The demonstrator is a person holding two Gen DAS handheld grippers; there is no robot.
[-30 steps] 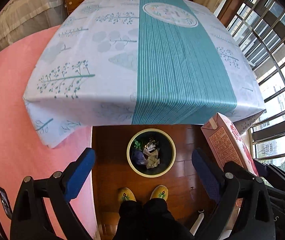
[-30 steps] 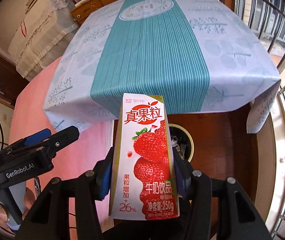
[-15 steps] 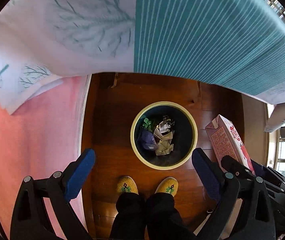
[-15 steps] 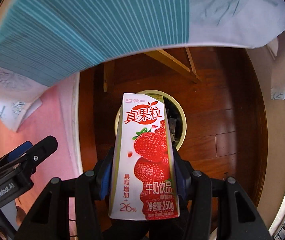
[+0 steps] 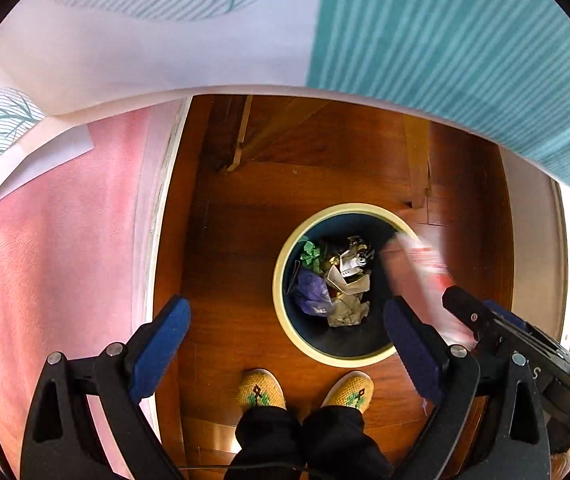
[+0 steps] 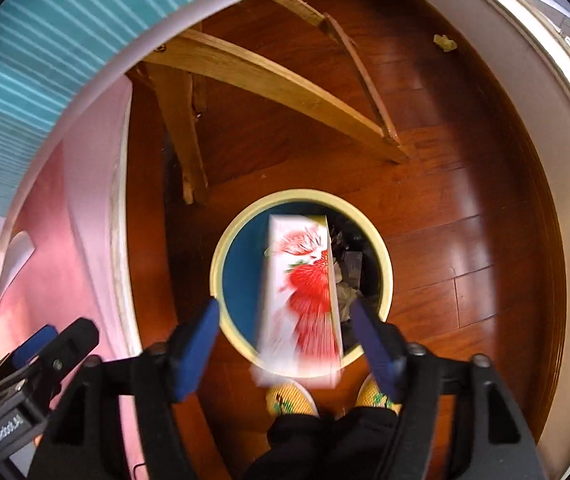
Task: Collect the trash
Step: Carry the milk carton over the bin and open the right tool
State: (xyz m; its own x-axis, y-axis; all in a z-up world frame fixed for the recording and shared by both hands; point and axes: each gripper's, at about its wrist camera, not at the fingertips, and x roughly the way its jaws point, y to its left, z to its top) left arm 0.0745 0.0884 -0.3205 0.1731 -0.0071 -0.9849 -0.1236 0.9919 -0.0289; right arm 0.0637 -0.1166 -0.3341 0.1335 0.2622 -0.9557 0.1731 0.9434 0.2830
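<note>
Now | right hand-held gripper [image 6: 285,336] opening | carton [image 6: 305,292] loose between jaws, over bin [image 6: 221,256]

Your right gripper [image 6: 285,344], black-framed with blue padded fingers [image 6: 197,348], points steeply downward; its jaws are opening, and neither pad presses anything. Your left gripper [image 5: 285,344], of the same black and blue build, points straight down with its jaws spread wide and nothing between them. Below both, your two feet in yellow knitted slippers [image 5: 261,390] stand side by side.
</note>
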